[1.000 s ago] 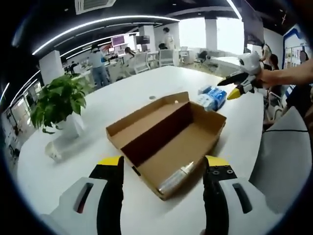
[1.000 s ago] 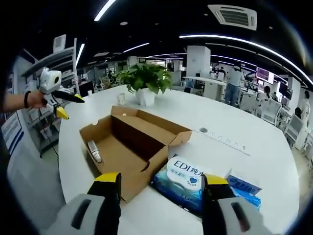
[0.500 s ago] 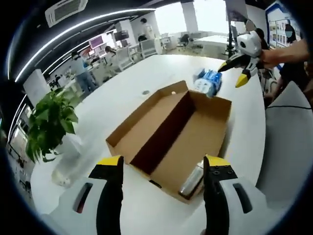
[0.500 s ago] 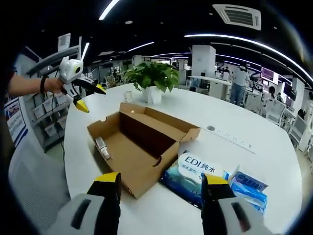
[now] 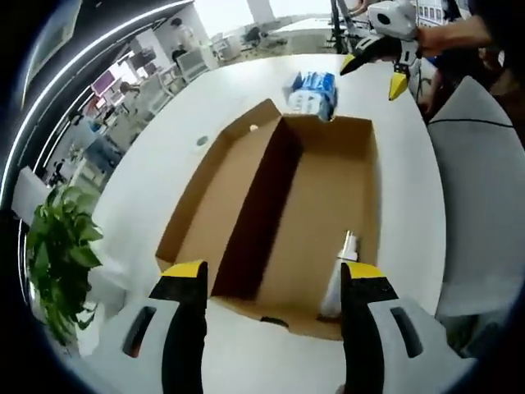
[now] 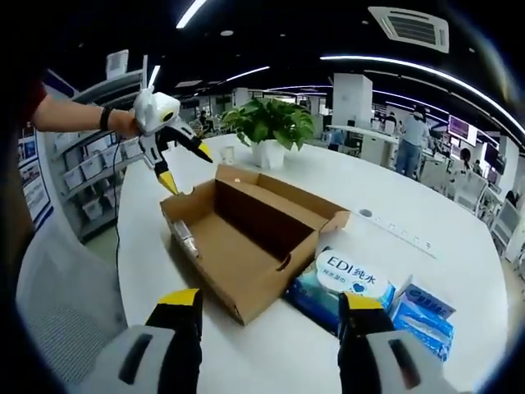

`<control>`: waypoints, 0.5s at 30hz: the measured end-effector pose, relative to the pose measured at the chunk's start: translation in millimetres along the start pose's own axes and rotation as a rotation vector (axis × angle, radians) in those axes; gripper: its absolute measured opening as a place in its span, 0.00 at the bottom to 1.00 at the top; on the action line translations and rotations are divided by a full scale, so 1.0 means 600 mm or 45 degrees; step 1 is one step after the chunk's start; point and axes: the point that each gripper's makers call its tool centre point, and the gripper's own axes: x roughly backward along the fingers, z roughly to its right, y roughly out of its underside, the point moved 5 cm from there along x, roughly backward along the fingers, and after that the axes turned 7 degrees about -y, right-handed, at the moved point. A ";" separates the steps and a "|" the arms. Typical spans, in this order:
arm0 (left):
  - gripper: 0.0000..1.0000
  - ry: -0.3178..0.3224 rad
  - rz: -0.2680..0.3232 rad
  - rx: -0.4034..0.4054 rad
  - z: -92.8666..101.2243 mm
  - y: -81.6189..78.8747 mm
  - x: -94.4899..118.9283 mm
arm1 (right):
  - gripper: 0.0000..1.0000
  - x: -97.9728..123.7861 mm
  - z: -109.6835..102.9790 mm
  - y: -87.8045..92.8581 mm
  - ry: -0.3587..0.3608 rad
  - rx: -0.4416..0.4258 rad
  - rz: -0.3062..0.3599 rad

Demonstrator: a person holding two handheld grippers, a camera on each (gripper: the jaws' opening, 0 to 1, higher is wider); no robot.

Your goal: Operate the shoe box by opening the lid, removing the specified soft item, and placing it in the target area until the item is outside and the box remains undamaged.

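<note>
Overhead, left tongs (image 6: 182,164) hang open, tilted down above box (image 6: 246,246).

The box (image 5: 320,205) wall is hiding part of the blue packs (image 5: 312,92) in the left gripper view. The left tool's jaw is covering the lower end of the bottle (image 5: 338,275). Print on the wipes (image 6: 354,275) is showing too small to read fully.

My left gripper (image 5: 272,283) has black jaws capped in yellow, rising from pale grey housings with dark slots. My right gripper (image 6: 271,308) is built the same. Seen across the bench, each has a white body, and I wear a dark wristband (image 6: 105,120).
</note>
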 end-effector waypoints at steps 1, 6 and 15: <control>0.66 0.012 -0.006 -0.012 0.000 0.000 -0.005 | 0.66 0.001 -0.002 0.001 -0.002 0.001 0.001; 0.66 0.088 -0.043 -0.013 0.004 0.010 -0.030 | 0.65 0.001 -0.010 0.004 -0.001 0.022 -0.003; 0.67 0.224 -0.146 -0.115 0.043 0.039 -0.073 | 0.67 0.005 -0.021 0.004 -0.007 -0.005 0.016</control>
